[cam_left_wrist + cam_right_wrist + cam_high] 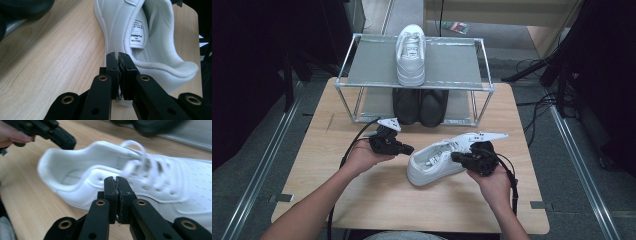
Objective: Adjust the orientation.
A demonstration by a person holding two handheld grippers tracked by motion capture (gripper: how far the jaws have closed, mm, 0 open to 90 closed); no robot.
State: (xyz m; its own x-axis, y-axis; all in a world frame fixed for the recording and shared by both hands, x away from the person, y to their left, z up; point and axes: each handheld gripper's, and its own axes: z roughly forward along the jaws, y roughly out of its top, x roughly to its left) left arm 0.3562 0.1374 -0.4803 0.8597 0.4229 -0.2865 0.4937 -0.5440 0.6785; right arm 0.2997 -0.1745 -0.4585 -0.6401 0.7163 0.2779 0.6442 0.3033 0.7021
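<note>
Left gripper (408,149): fingers together, empty, just beside white sneaker (434,165) heel.
Right gripper (455,157): fingers together, empty.
Rack (482,65): behind, holding matching sneaker (411,54), black shoes (420,106).

I'm counting 2 white sneakers: 1 on the table (362,200) by my grippers (434,162), 1 on the rack's (362,80) top shelf (411,55). I'm also seeing 2 black shoes (419,106) on the lower shelf.

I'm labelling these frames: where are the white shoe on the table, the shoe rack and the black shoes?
white shoe (432,167), high view, its side.
shoe rack (447,62), high view, bare top shelf.
black shoes (420,106), high view, toes on the lower shelf.
</note>
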